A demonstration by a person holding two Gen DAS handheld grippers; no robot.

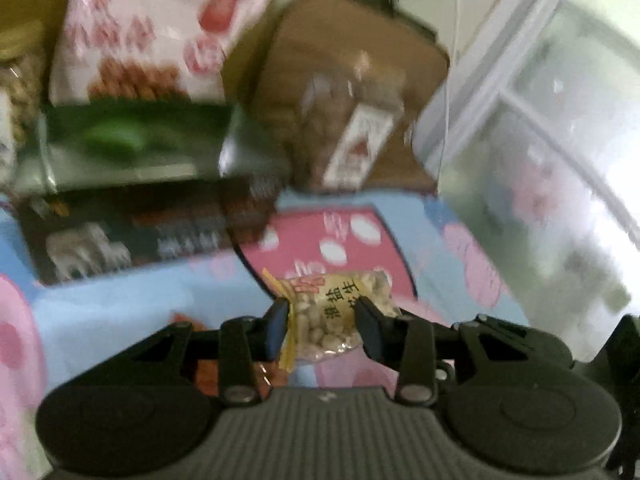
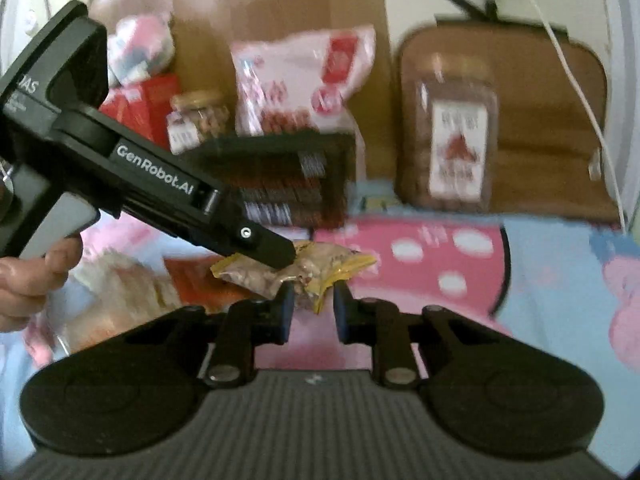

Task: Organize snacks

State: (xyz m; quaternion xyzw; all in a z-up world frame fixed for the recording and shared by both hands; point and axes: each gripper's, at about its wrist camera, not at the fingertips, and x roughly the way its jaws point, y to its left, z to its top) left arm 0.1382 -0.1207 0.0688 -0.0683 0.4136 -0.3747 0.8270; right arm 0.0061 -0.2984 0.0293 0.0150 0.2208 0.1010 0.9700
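A small clear packet of peanuts (image 1: 336, 304) with yellow sealed ends hangs above the pink and blue cartoon sheet (image 1: 120, 304). My left gripper (image 1: 324, 322) is shut on its middle, both blue pads pressing the sides. In the right wrist view the left gripper (image 2: 280, 254) comes in from the left, held by a hand (image 2: 28, 280), its tip on the peanut packet (image 2: 272, 276). My right gripper (image 2: 314, 310) sits just below. The packet's yellow end hangs between its narrow-set fingers, with a gap showing by the right pad.
At the back stand a pink snack bag (image 2: 300, 80), a dark box (image 2: 288, 184), a small nut jar (image 2: 200, 116), red boxes (image 2: 140, 100) and a tall labelled jar (image 2: 456, 136) against a brown cushion (image 2: 552, 128). A green packet (image 1: 120, 136) lies on the box. A white cable (image 2: 580, 92) hangs right.
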